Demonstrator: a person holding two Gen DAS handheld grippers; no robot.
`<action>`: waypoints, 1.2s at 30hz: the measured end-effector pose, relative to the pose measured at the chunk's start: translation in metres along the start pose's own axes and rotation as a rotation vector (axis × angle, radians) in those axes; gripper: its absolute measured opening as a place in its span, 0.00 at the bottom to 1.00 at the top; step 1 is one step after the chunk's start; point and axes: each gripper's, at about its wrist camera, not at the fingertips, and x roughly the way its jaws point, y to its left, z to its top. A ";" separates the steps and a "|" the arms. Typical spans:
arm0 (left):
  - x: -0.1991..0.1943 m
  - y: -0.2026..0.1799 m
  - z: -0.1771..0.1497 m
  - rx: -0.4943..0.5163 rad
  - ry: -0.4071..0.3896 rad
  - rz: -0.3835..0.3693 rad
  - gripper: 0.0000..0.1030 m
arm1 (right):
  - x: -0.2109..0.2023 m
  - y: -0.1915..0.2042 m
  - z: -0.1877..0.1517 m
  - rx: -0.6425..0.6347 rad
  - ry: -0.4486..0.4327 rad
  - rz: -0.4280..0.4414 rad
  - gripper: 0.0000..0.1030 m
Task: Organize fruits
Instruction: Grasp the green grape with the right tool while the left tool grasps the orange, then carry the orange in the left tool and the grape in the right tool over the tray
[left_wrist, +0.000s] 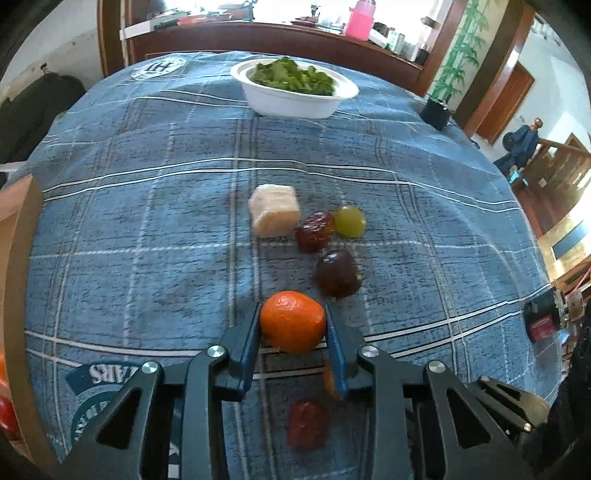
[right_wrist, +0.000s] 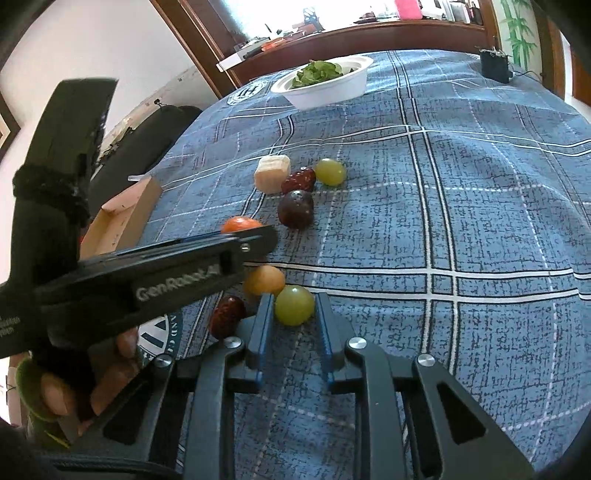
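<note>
My left gripper (left_wrist: 291, 309) is shut on an orange mandarin (left_wrist: 291, 325), held a little above the blue checked cloth (left_wrist: 147, 229). Beneath it lie a red date (left_wrist: 308, 424) and part of a small yellow-orange fruit (left_wrist: 328, 380). In the right wrist view my right gripper (right_wrist: 294, 297) is shut on a green grape (right_wrist: 294, 306) low at the cloth, beside the yellow-orange fruit (right_wrist: 264, 279) and the red date (right_wrist: 227, 315). The left gripper (right_wrist: 258, 236) crosses that view with the mandarin (right_wrist: 240, 223). Farther off sit a pale chunk (left_wrist: 275, 210), another date (left_wrist: 314, 229), a second grape (left_wrist: 349, 220) and a dark purple fruit (left_wrist: 338, 273).
A cardboard box (right_wrist: 125, 214) stands at the table's left edge, with something red inside (left_wrist: 5, 410). A white bowl (left_wrist: 347, 92) of green leaves sits at the far side. A small black box (left_wrist: 436, 112) is at the far right corner. A person's hand (right_wrist: 66, 391) holds the left gripper.
</note>
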 end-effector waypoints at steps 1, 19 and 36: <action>-0.003 0.003 -0.002 -0.003 -0.004 0.005 0.32 | -0.001 0.000 -0.001 0.000 -0.001 -0.003 0.23; -0.060 0.027 -0.036 -0.015 -0.105 0.157 0.32 | -0.031 0.035 -0.013 -0.056 -0.044 -0.029 0.23; -0.100 0.075 -0.063 -0.094 -0.157 0.247 0.32 | -0.030 0.097 -0.026 -0.154 -0.028 0.015 0.23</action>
